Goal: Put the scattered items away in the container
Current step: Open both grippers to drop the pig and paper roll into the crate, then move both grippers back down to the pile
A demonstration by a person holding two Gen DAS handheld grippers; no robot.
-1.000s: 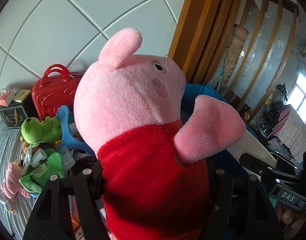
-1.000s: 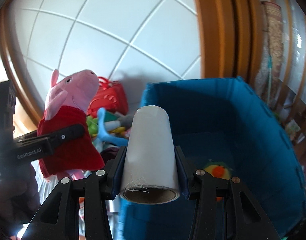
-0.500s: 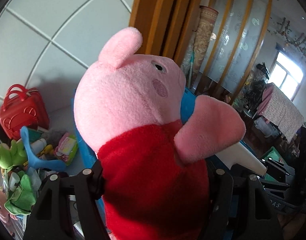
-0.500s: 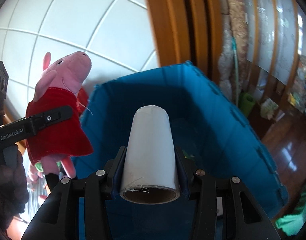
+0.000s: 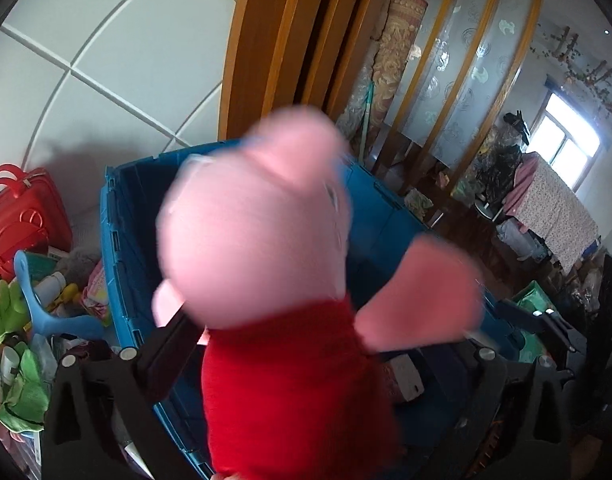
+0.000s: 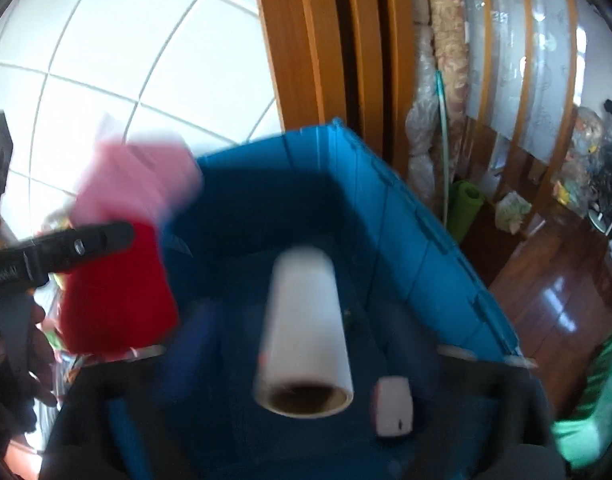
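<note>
Above the blue container [image 5: 118, 240], left wrist view: the left gripper [image 5: 306, 360], jaws just sprung wide, has released the blurred pig plush [image 5: 266, 264]. Right wrist view: right gripper [image 6: 302, 356] likewise spread, white roll [image 6: 304, 340] loose over the container's middle; no writing is legible

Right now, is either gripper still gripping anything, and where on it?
Nothing is gripped. Both sets of jaws have just been opening: the pig plush sits loose between the left gripper's jaws, the white roll loose between the right's, over the blue bin.
</note>
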